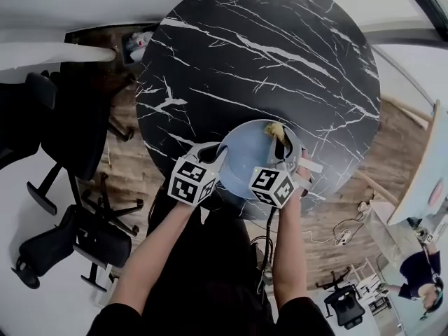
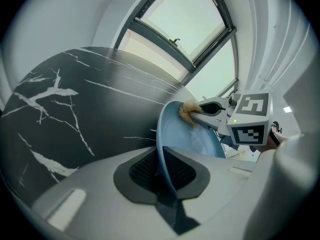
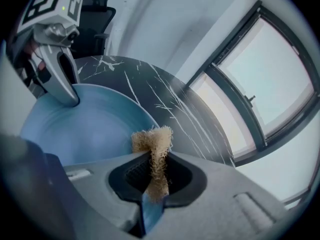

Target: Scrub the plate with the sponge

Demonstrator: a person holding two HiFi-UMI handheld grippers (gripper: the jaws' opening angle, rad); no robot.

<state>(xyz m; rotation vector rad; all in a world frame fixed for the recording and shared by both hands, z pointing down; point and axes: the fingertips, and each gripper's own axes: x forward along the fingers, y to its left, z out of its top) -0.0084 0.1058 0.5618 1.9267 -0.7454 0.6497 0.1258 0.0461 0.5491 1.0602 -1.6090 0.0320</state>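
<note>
A light blue plate [image 1: 246,165] is held tilted over the near edge of the black marble table [image 1: 280,54]. My left gripper [image 1: 218,154] is shut on its left rim; in the left gripper view the rim [image 2: 167,171] runs edge-on between the pads. My right gripper [image 1: 283,145] is shut on a tan fibrous sponge [image 1: 274,129], which rests against the plate's far right edge. In the right gripper view the sponge [image 3: 152,146] sticks up from between the jaws against the plate [image 3: 90,129], and the left gripper [image 3: 62,79] clamps the far rim.
Black office chairs [image 1: 70,208] stand on the floor to the left. Cables [image 1: 343,236] lie on the wood floor at the right, beside a pale table edge [image 1: 427,166]. A large window [image 3: 270,84] lies beyond the marble table.
</note>
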